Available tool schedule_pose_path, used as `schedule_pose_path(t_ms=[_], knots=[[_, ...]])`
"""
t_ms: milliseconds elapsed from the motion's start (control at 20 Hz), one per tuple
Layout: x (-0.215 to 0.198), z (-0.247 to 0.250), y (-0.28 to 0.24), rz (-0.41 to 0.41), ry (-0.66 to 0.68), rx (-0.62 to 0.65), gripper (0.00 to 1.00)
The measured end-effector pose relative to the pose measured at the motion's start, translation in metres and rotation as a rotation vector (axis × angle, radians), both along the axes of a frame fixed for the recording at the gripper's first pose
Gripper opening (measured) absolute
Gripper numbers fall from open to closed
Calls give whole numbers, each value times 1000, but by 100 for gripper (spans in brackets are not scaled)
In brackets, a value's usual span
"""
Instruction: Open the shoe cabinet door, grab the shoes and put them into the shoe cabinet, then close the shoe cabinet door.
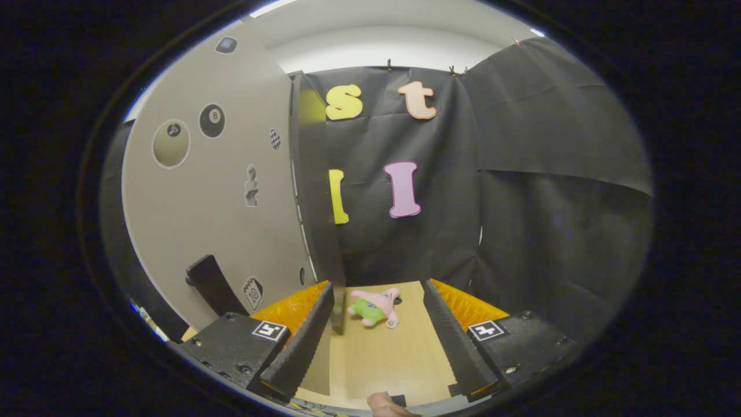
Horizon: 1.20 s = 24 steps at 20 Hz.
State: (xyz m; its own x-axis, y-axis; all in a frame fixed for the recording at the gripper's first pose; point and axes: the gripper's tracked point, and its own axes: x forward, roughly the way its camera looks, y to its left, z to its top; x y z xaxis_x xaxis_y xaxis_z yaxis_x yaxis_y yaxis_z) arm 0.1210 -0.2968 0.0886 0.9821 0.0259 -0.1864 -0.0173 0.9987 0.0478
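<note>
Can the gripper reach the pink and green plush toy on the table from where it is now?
Probably yes. The gripper is open and the plush toy lies just ahead, between its fingers, on bare table. The cabinet door edge stands close to the one finger.

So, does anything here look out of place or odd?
Yes: a plush toy lies on its side on the wooden surface, just beyond the open gripper, right beside the cabinet door. It is no shoe, and it sits near the door's edge.
</note>
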Motion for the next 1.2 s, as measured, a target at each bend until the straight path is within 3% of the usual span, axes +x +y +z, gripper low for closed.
schedule_pose_path(t_ms=[200,650,1200], knots=[[-10,-3,36,48,6,-10,99],[-27,-3,84,-94,-4,-13,95],[-28,-3,169,-180,-35,-44,95]])
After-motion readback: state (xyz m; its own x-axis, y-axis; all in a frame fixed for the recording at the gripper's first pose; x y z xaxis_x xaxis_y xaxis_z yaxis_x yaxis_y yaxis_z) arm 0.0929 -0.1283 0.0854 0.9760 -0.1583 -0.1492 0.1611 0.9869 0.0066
